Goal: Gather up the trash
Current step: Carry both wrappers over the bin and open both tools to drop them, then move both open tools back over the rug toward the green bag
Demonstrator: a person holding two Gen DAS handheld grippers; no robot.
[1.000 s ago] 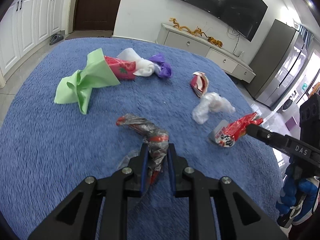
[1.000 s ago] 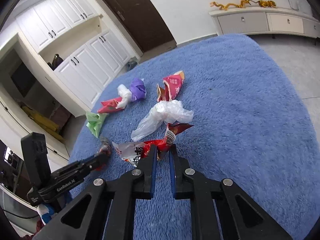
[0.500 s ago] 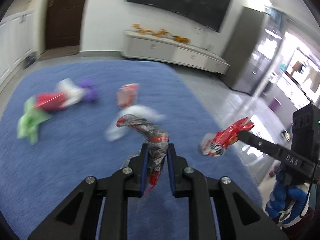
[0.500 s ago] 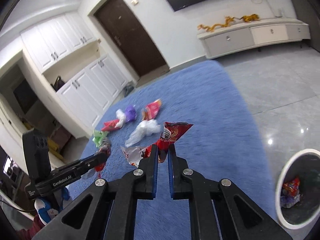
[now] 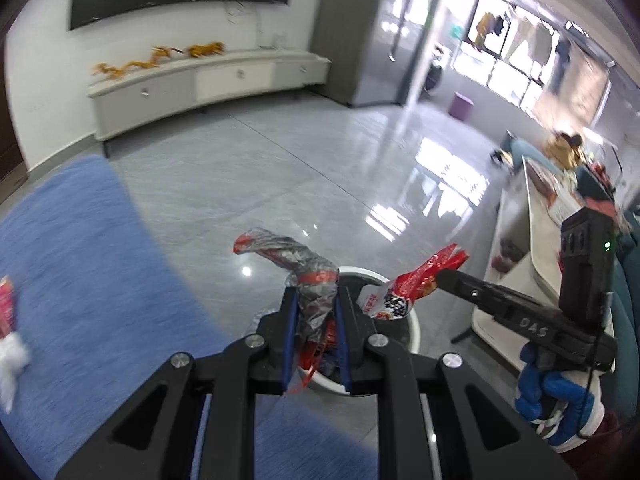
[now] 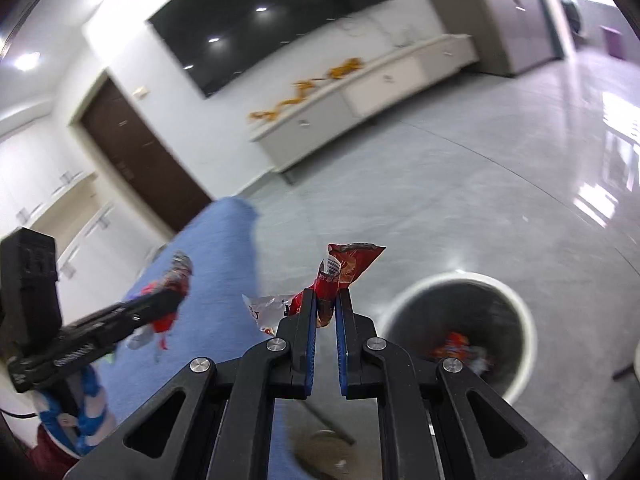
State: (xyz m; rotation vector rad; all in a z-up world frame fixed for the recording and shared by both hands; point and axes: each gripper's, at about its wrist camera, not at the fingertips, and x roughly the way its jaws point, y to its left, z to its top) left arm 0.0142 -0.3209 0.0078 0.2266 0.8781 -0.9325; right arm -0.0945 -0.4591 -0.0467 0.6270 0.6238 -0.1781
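My left gripper [image 5: 314, 300] is shut on a crumpled silver and red wrapper [image 5: 298, 266] that sticks up between its fingers. Right behind it stands the white-rimmed trash bin [image 5: 412, 328], mostly hidden by the gripper. My right gripper [image 6: 326, 296] is shut on a red snack wrapper [image 6: 346, 264]; in the left wrist view this wrapper [image 5: 416, 280] hangs over the bin. In the right wrist view the bin [image 6: 520, 308] sits low right with several wrappers inside, and the left gripper [image 6: 176, 296] holds its wrapper [image 6: 176, 276] over the blue rug.
The blue rug [image 5: 80, 264] lies at left with a red packet [image 5: 6, 304] and a white bag [image 5: 12, 360] at its edge. Glossy grey floor [image 5: 280, 160] stretches to a low white cabinet [image 5: 208, 80]. A white table [image 5: 528, 240] stands at right. Blue-gloved hands [image 5: 548, 392] hold the grippers.
Both grippers swung right off the rug with their wrappers held. The trash pile left the view, and the bin came in beneath the grippers.
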